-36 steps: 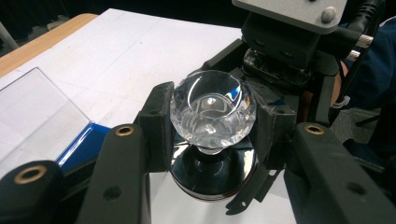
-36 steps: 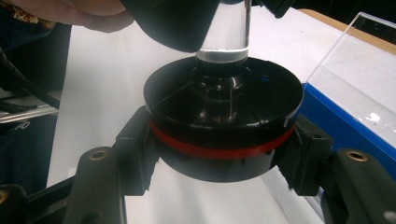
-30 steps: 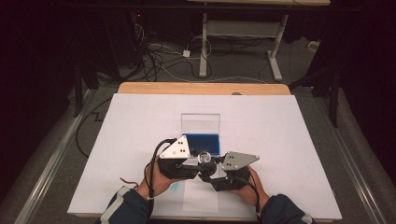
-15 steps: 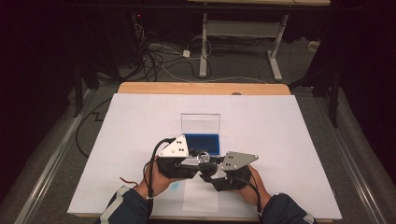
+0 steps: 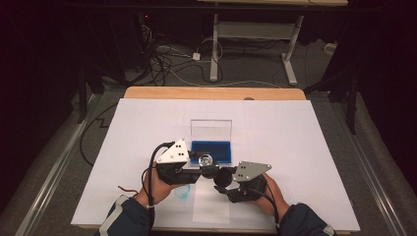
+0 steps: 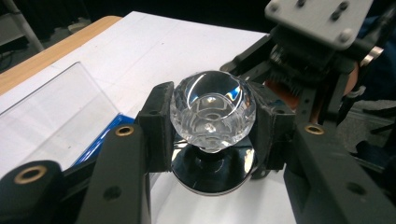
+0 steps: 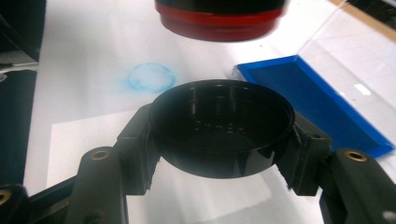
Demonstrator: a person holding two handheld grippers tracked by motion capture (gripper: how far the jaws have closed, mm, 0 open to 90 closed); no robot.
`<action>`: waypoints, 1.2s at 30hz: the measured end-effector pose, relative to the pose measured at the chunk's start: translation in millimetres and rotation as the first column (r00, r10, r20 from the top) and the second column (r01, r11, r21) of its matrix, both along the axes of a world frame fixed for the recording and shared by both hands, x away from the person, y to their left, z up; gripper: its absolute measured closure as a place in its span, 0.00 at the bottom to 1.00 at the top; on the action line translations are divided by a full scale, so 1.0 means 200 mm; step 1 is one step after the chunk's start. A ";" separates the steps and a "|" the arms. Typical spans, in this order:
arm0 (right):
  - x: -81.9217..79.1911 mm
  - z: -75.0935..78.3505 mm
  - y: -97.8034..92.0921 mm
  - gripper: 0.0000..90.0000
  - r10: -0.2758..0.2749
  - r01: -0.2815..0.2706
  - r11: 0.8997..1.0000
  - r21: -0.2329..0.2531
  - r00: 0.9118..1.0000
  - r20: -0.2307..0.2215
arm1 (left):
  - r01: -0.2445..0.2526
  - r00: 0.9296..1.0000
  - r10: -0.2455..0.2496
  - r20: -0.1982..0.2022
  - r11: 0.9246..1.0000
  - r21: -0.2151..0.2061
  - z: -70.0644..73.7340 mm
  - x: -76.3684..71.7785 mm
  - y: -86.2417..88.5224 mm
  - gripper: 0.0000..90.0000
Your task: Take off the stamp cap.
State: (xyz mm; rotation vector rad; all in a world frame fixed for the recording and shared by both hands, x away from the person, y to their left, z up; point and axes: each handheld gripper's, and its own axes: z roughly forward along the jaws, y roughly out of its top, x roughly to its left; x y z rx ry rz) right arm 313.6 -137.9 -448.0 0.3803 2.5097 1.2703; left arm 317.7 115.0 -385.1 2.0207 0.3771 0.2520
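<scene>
- Left claw (image 6: pixel 212 140) clamped on a clear faceted glass knob (image 6: pixel 212 112), held between both jaws above a shiny dark base, just ahead of the right claw
- Right claw (image 7: pixel 219 154) closed around a black round cap (image 7: pixel 222 128), open side up, directly under a red-ringed cylinder (image 7: pixel 219 18)
- Slippery glass against hard jaws: risk of the knob squirting out if grip eases or tilts
- Cap pinched only at its rim; a skewed meeting with the piece above could jam or pop it loose
- Blue tray (image 5: pixel 211 150) with clear lid just beyond both claws; a dropped knob could strike it or roll off the desk (image 5: pixel 305 132)
- Claws close together, so a hasty twist could knock one into the other
</scene>
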 end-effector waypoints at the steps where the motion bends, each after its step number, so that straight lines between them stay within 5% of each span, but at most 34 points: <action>1: 0.00 0.01 -0.01 0.44 -0.007 0.007 1.000 0.000 1.000 0.006 | -0.007 1.000 0.007 0.002 1.000 0.000 0.00 0.00 0.01 0.60; 12: -0.02 0.06 -0.21 0.43 -0.079 0.079 0.997 -0.005 0.996 0.030 | -0.043 0.999 0.043 -0.006 0.999 0.033 0.00 0.03 0.05 0.60; 25: -0.07 0.11 -0.50 0.43 -0.203 0.201 0.979 0.037 0.978 0.043 | -0.047 0.999 0.049 -0.018 0.993 0.110 0.00 0.10 0.03 0.60; 36: -0.12 0.11 -0.60 0.43 -0.245 0.240 0.968 0.066 0.967 0.076 | -0.062 0.997 0.067 -0.034 0.991 0.117 0.01 0.17 0.03 0.60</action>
